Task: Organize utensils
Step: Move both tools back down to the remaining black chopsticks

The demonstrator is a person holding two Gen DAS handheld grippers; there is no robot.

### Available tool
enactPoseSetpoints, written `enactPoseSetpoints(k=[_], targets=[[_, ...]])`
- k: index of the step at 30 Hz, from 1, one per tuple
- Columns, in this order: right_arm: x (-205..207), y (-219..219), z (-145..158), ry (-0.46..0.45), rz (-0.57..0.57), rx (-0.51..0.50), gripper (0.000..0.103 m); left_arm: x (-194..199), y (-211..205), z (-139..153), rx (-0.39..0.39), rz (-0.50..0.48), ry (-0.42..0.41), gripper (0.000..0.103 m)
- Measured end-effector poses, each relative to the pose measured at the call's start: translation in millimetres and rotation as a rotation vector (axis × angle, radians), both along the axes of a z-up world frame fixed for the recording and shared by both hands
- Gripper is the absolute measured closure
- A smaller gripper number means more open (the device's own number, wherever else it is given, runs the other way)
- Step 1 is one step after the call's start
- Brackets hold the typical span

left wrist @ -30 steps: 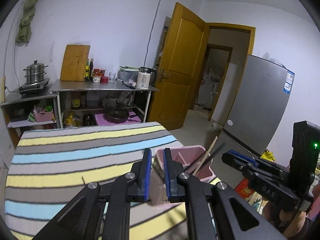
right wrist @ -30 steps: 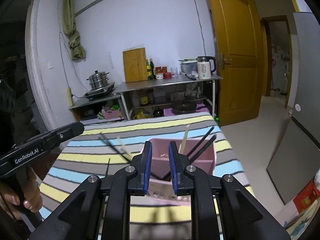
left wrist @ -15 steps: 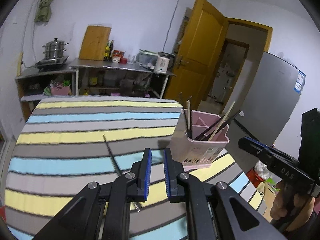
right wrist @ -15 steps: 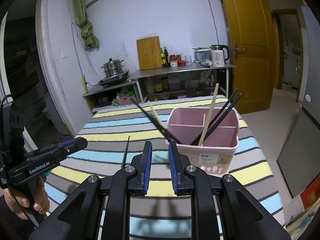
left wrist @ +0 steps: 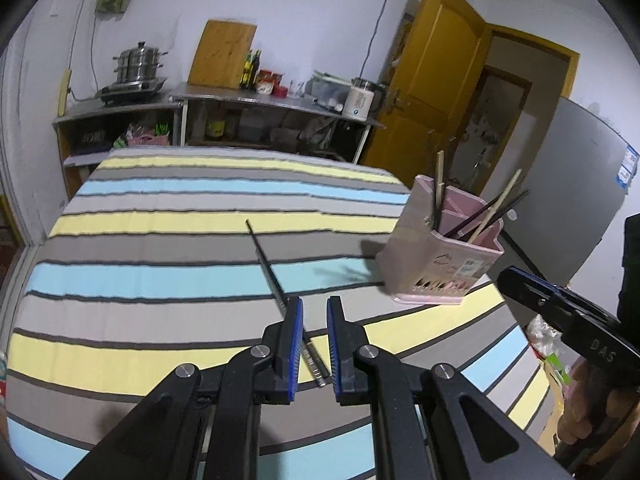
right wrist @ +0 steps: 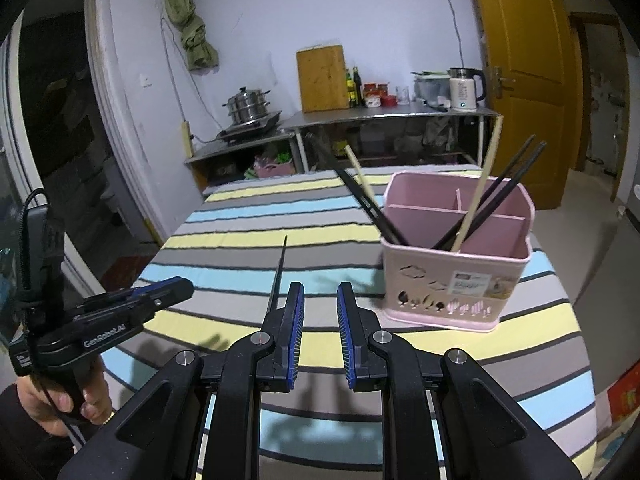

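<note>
Okay, the striped tablecloth (left wrist: 160, 240) carries one loose black chopstick (left wrist: 266, 258) and a pink utensil holder (left wrist: 436, 272).

Left wrist view:
- The left gripper (left wrist: 314, 302) points down at the cloth. Its blue pads stand a narrow gap apart and clamp nothing.
- The loose chopstick lies flat on the cloth and runs from the gap toward 11 o'clock. Its near end shows through the gap and its middle passes under the left finger. The pads are not pressing on it. Whether a fingertip touches it cannot be told.
- The holder stands upright at 2 o'clock from the left gripper, near the table's right edge.
- The right gripper (left wrist: 516, 278) comes in at 3 o'clock, held by the right hand (left wrist: 588, 412).

Right wrist view:
- The right gripper's jaws are a bit wider apart and empty, above the cloth.
- The holder sits at 1 o'clock, and the loose chopstick at 11 o'clock is apart from it.
- Already in the holder's compartments are a wooden chopstick (right wrist: 478, 196) and a black pair (right wrist: 504, 184) leaning toward 1 o'clock.
- More black chopsticks (right wrist: 364, 200) lean toward 11 o'clock over the rim.
- The left gripper shows at 9 o'clock, held by the left hand (right wrist: 60, 400).
</note>
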State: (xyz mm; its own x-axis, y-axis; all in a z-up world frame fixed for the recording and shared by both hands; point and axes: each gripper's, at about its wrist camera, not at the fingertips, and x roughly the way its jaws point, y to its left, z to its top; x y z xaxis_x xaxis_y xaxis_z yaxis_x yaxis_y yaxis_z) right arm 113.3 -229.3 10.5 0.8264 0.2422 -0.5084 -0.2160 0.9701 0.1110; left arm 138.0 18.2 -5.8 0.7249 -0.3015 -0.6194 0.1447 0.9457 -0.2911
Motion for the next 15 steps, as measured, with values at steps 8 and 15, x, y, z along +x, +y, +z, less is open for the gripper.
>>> enactPoseSetpoints(k=[8, 15], targets=[[19, 9, -21, 0.058, 0.020, -0.004, 0.086, 30, 5, -40, -0.010, 0.030, 0.087, 0.079], [36, 15, -38, 0.106, 0.038, -0.012, 0.086, 63, 2, -73, -0.006, 0.053, 0.159, 0.079]])
